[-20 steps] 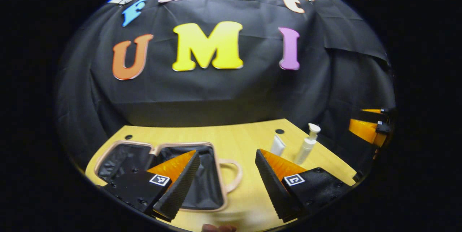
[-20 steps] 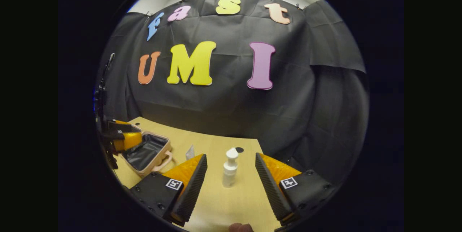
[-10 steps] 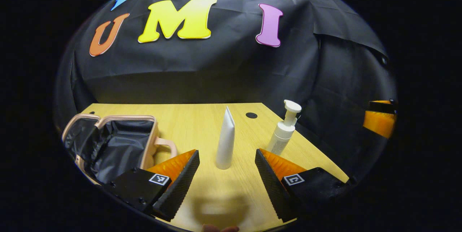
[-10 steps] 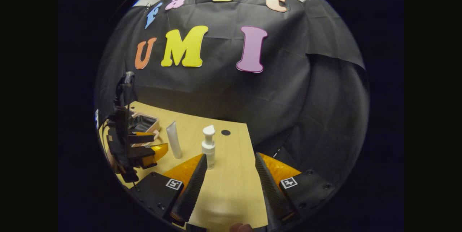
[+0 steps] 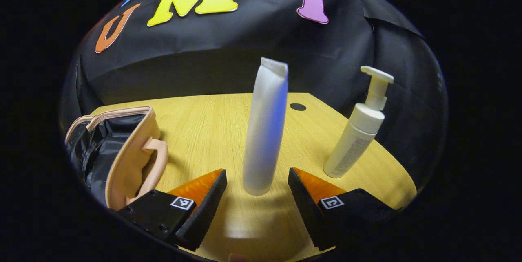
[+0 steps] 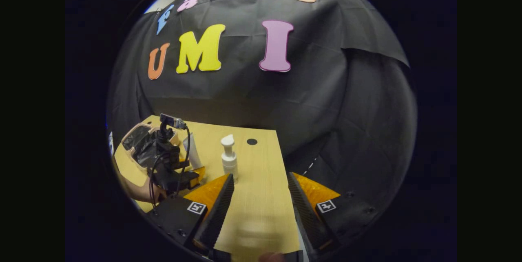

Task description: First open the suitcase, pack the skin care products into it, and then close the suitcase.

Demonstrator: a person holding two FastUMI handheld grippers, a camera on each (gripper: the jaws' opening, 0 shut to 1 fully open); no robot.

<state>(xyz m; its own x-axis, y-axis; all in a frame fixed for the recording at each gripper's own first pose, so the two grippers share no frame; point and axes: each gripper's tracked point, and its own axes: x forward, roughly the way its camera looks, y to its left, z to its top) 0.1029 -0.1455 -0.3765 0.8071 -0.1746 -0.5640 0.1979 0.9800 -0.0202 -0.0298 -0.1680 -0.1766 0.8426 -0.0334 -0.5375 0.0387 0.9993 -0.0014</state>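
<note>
The left gripper (image 5: 257, 197) is spread wide around the upright tube (image 5: 264, 131), evidently to pinch it for the open suitcase (image 5: 122, 156) at nine o'clock, while the right gripper (image 6: 261, 205), also spread, waits by the pump bottle (image 6: 229, 158) on the counter (image 5: 204, 123).

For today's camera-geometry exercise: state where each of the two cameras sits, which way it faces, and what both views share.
Left gripper view: rides the left gripper, low over the table, facing the upright tube between its open fingers.
Right gripper view: rides the right gripper, set farther back, facing along the table's right part; a hand holds the left gripper there.
Shared: tube, pump bottle, open suitcase.
</note>
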